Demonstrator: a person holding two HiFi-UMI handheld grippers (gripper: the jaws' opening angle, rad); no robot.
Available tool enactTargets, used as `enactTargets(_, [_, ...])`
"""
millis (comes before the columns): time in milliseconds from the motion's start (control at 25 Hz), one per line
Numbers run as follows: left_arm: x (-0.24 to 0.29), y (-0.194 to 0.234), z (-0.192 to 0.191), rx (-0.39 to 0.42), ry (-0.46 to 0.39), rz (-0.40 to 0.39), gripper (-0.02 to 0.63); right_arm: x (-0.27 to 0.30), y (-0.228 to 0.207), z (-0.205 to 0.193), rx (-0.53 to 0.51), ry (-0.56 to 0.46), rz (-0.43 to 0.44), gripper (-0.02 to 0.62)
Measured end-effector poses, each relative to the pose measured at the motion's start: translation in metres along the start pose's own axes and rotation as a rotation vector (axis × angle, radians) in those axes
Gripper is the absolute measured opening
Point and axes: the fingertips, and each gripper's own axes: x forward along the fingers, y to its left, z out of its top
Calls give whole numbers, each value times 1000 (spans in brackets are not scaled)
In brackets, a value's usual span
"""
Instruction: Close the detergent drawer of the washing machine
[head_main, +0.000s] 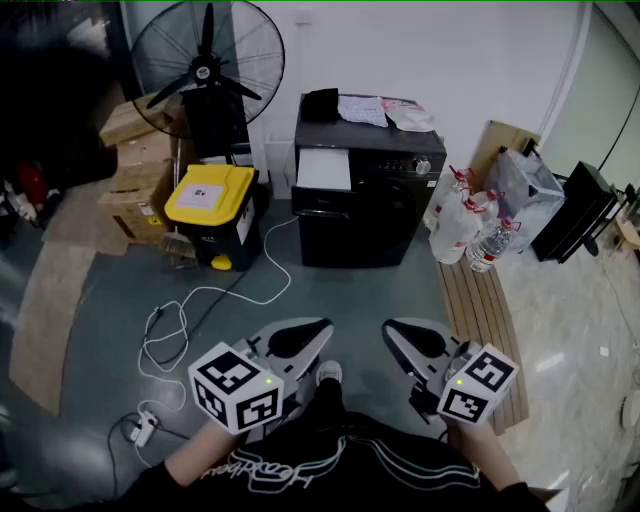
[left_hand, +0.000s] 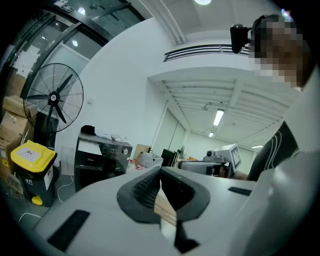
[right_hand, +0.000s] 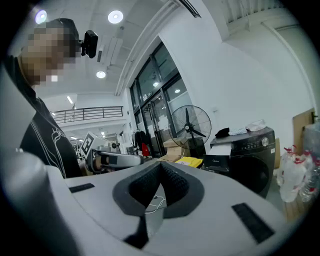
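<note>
A black washing machine (head_main: 365, 205) stands against the far wall. Its white detergent drawer (head_main: 323, 169) sticks out at the top left of its front. Both grippers hang low and near me, well short of the machine. My left gripper (head_main: 318, 330) is shut with nothing in it, and my right gripper (head_main: 392, 330) is shut and empty as well. In the left gripper view the pads meet at the left gripper (left_hand: 161, 174), with the machine (left_hand: 97, 161) far off at the left. The right gripper (right_hand: 161, 169) view has the machine (right_hand: 247, 156) and the drawer (right_hand: 221, 149) at the right.
A yellow-lidded bin (head_main: 210, 213), a large fan (head_main: 208, 65) and cardboard boxes (head_main: 140, 165) stand left of the machine. Water bottles (head_main: 470, 228) and a wooden board (head_main: 485, 315) are at its right. A white cable (head_main: 185, 320) lies on the floor. Cloths (head_main: 385, 110) rest on top of the machine.
</note>
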Motion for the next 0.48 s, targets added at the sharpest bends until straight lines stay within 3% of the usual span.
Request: enactTargets(480, [37,38,9,9,30,-12,28,21,-52,4,59,-37,-62,26])
